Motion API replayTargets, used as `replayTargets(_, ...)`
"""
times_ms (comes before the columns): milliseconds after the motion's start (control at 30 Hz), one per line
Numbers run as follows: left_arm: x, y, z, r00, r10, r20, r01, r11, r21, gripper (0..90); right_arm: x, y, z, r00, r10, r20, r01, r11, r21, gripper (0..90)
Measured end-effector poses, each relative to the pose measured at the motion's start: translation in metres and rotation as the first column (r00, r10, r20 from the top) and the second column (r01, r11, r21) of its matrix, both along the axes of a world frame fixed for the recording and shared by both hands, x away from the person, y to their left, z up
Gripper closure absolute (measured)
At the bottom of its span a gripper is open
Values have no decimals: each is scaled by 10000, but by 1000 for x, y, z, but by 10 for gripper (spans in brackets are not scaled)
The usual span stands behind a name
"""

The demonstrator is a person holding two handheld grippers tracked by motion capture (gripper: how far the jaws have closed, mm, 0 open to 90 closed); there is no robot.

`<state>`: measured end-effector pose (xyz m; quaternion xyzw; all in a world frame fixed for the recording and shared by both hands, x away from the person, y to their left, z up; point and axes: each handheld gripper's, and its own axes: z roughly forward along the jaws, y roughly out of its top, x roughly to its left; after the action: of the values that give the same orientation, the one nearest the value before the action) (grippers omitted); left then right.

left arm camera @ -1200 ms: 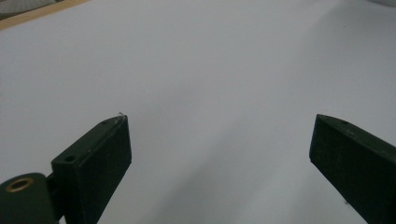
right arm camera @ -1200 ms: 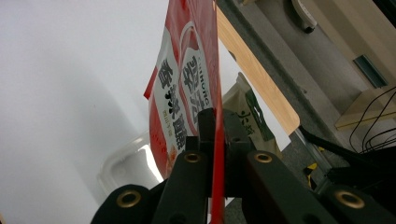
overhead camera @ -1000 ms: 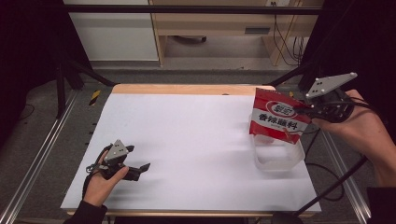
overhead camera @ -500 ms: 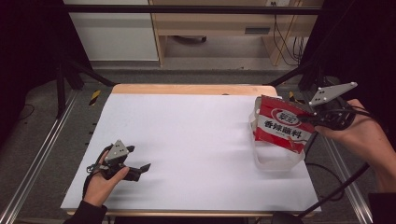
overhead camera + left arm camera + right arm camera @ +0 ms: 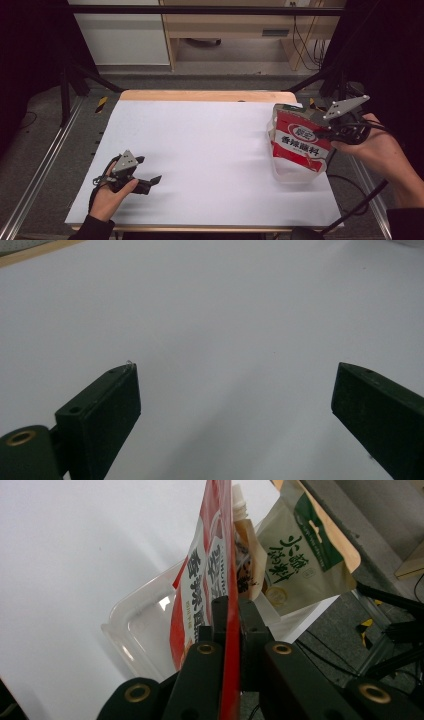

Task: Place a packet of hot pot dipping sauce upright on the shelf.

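Observation:
A red sauce pouch (image 5: 299, 143) with white print stands tilted in a clear plastic container (image 5: 295, 175) at the table's right edge. My right gripper (image 5: 322, 133) is shut on the pouch's right edge. In the right gripper view the red pouch (image 5: 200, 590) runs thin between the closed jaws of that gripper (image 5: 232, 604), above the clear container (image 5: 142, 625). Near the front left, my left gripper (image 5: 149, 170) rests on the white table sheet (image 5: 210, 150), open. The left gripper view has that gripper (image 5: 235, 375) standing wide over bare white sheet (image 5: 225, 305).
Behind the red pouch, a beige pouch with a green label (image 5: 300, 560) and a brown spouted pouch (image 5: 246, 555) stand in the container. A wooden table edge (image 5: 200, 95) lies at the far side. Metal rails (image 5: 45, 165) flank the table. A black cable (image 5: 360, 200) trails at right.
My right gripper has come down with the red pouch, whose lower end now sits deeper in the clear container and leans more. The left hand has stayed put.

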<state>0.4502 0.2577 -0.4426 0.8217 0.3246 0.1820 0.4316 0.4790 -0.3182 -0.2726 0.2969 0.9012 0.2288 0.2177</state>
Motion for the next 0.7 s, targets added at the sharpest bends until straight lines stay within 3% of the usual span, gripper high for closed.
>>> replayTargets(367, -1, -1, 0, 10000, -58, -25, 58, 10000, 28, 56, 3, 3, -12, 9993, -119, -357, 118, 9999, -41, 891)
replayTargets(700, -1, -3, 0, 9999, -138, -65, 138, 9999, -39, 56, 3, -9, -16, 9971, -381, -653, 379, 9993, -29, 883)
